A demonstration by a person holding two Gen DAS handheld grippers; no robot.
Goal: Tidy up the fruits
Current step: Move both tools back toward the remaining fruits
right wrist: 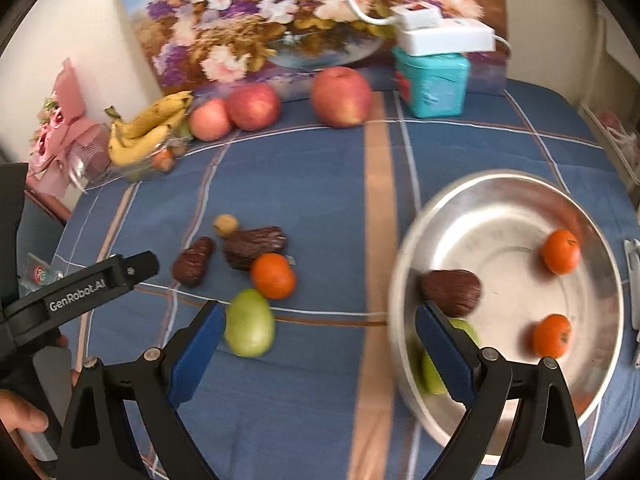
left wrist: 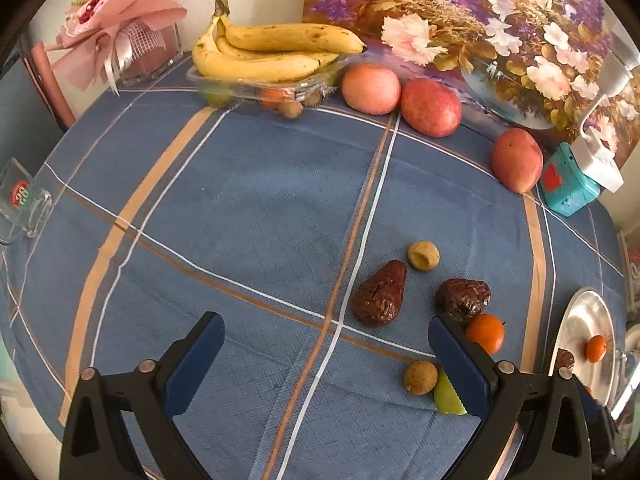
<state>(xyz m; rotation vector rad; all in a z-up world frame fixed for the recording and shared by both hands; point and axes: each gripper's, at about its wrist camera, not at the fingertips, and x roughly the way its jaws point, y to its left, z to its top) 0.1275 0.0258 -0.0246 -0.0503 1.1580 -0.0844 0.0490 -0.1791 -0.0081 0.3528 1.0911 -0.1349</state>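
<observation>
Loose on the blue cloth lie two dark wrinkled dates (left wrist: 379, 294) (left wrist: 462, 294), two small brown longans (left wrist: 423, 255) (left wrist: 420, 377), a tangerine (left wrist: 485, 333) (right wrist: 273, 276) and a green fruit (right wrist: 249, 322) (left wrist: 448, 395). A steel bowl (right wrist: 600, 380) (left wrist: 576, 320) at the right holds a date (right wrist: 450, 290), two tangerines (right wrist: 561, 251) (right wrist: 551, 334) and a green fruit (right wrist: 433, 372). My left gripper (left wrist: 326, 356) is open and empty, left of the loose fruit. My right gripper (right wrist: 320, 344) is open and empty, between the green fruit and the bowl.
At the back stand bananas (left wrist: 264, 52) on a clear tray (left wrist: 256, 88), three apples (left wrist: 371, 88) (left wrist: 431, 106) (left wrist: 516, 159), a teal box (left wrist: 568, 188) with a white charger, a flower painting (left wrist: 480, 20) and a pink bouquet (left wrist: 116, 20). A glass (left wrist: 20, 204) lies at the left edge.
</observation>
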